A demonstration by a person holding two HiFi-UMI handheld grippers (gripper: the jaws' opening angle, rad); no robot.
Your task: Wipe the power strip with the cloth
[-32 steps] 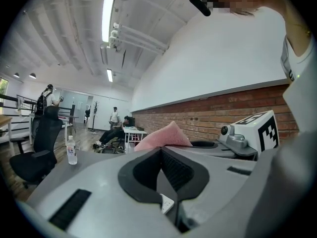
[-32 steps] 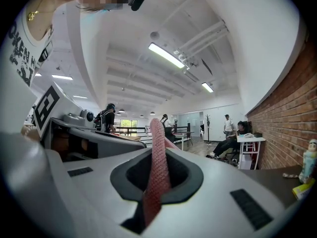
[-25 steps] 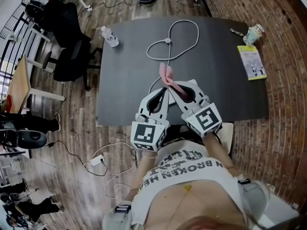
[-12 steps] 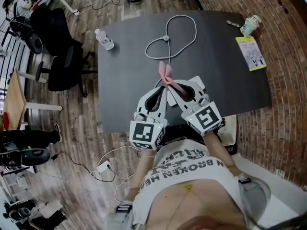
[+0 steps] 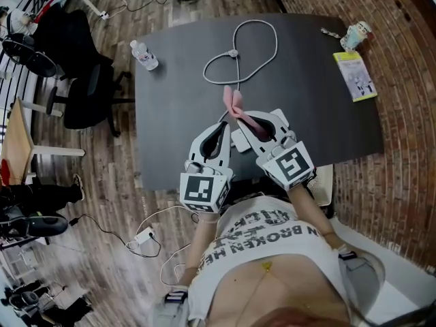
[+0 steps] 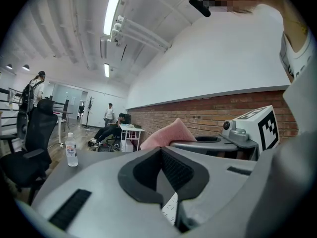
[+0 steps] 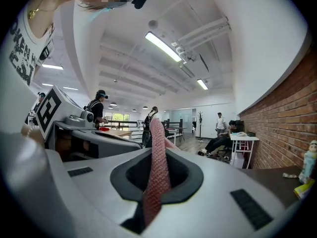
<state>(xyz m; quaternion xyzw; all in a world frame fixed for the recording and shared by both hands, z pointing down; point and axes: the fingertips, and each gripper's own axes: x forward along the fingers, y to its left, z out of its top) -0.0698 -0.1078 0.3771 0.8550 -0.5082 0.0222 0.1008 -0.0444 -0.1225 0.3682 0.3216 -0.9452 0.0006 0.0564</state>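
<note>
One pink waffle cloth [image 5: 232, 103] — pinched by right gripper [image 5: 244, 121], left gripper [image 5: 224, 125] pressed shut.

person's in a white t-shirt [image 5: 269, 247] with big dark block lettering across the front and a tiny yellow pendant [image 5: 266, 268] just below it. grey straps [image 5: 175, 296] with black buckles show at both sides. left gripper [image 5: 227, 127] and right gripper [image 5: 244, 121] are the same build: pale grey plastic shells, jaws lined with black ribbed pads [image 6: 176, 170], and a black slot [image 6: 69, 208] set into the shell. each carries a white marker cube [image 5: 204, 191] with black square patterns and a little silver camera housing [image 6: 237, 129].
</note>
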